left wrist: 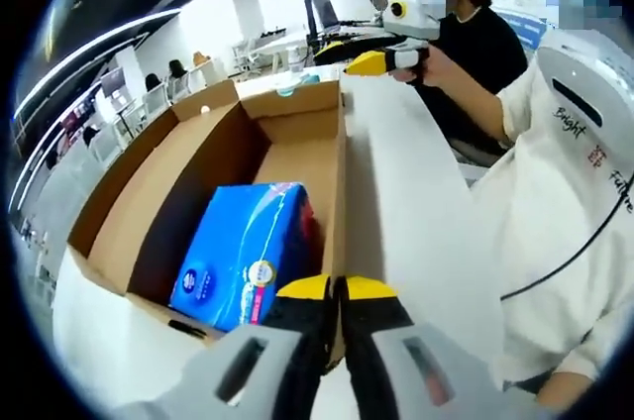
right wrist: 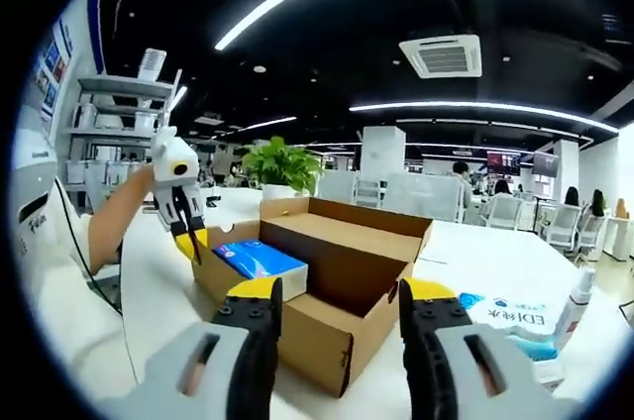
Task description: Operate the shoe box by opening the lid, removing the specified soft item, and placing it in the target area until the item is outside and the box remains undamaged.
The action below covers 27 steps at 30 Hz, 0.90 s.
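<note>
An open brown cardboard shoe box lies on a white table, its lid folded back. Inside it lies a blue soft pack with white print. My left gripper is shut on the top edge of the box's near side wall, right beside the pack. In the right gripper view the left gripper comes down onto the box's left wall next to the blue pack. My right gripper is open, its yellow-tipped jaws wide on either side of the box end, apart from it. That right gripper hovers past the box's far end.
A person in a white shirt holds both grippers. Another person in dark clothes sits behind. On the table right of the box lie a flat blue-and-white pack and a white bottle. A potted plant stands behind.
</note>
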Each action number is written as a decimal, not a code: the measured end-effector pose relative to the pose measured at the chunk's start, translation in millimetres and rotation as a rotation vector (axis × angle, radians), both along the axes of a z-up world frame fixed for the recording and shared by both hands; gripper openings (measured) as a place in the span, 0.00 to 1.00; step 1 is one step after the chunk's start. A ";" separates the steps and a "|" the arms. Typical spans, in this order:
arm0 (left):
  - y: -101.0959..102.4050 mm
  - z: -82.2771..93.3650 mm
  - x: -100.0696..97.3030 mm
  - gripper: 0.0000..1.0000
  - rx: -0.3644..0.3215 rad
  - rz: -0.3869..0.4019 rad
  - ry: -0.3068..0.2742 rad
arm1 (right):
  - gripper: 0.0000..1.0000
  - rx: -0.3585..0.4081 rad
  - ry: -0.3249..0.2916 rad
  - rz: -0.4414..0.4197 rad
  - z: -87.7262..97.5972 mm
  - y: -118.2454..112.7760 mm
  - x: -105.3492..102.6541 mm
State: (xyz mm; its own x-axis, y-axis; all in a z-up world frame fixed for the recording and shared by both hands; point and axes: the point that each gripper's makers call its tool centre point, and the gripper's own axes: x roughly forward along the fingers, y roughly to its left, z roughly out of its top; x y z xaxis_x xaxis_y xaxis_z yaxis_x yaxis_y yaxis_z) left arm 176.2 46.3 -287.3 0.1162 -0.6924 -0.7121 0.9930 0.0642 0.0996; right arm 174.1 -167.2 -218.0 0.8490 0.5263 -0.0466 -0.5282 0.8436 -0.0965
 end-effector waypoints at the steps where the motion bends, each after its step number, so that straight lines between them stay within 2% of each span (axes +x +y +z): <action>1: 0.1 -0.1 -0.4 0.02 0.000 -0.002 -0.001 | 0.51 -0.001 0.001 0.000 0.0 0.0 -0.3; 7: 1.6 -0.3 -2.7 0.02 -0.004 -0.040 -0.023 | 0.52 -0.042 -0.020 -0.012 2.2 -0.8 -3.4; 8: 3.6 -0.3 -2.6 0.02 -0.005 -0.033 -0.008 | 0.54 -0.032 -0.024 -0.012 4.4 -1.1 -3.8; 10: 3.3 0.2 -2.3 0.03 -0.019 -0.023 0.007 | 0.54 0.049 -0.025 0.030 11.9 6.7 -7.4; 11: 3.2 0.2 -2.7 0.03 -0.022 -0.025 0.002 | 0.50 0.079 -0.020 0.050 15.1 10.7 -8.9; 12: 3.1 0.1 -3.1 0.03 -0.024 -0.030 -0.010 | 0.42 0.083 -0.021 0.051 16.9 11.3 -8.6; 13: 2.8 0.2 -2.7 0.03 -0.023 -0.031 -0.013 | 0.40 0.075 -0.027 0.048 18.4 12.2 -8.0; 14: 2.8 0.3 -2.1 0.03 -0.023 -0.028 -0.014 | 0.43 0.072 -0.033 0.051 20.3 14.4 -7.7; 15: 2.6 0.4 -2.1 0.03 -0.028 -0.026 -0.015 | 0.51 0.064 -0.036 0.066 21.7 19.0 -7.7; 16: 2.4 0.6 -2.1 0.03 -0.032 -0.027 -0.017 | 0.55 0.065 -0.032 0.082 22.2 23.0 -7.2; 19: 2.0 1.3 -1.9 0.03 -0.043 -0.026 -0.020 | 0.53 0.074 -0.028 0.133 25.1 36.0 -8.6; 23: 1.5 2.0 -2.0 0.04 -0.060 -0.015 -0.056 | 0.55 0.033 -0.060 0.126 31.5 33.5 -10.4; 24: 1.5 2.4 -1.5 0.04 -0.062 -0.021 -0.064 | 0.55 0.044 -0.071 0.126 40.4 31.6 -7.8; 27: 1.0 2.9 -0.3 0.04 -0.063 -0.012 -0.033 | 0.53 0.048 -0.089 0.136 53.8 34.2 -2.3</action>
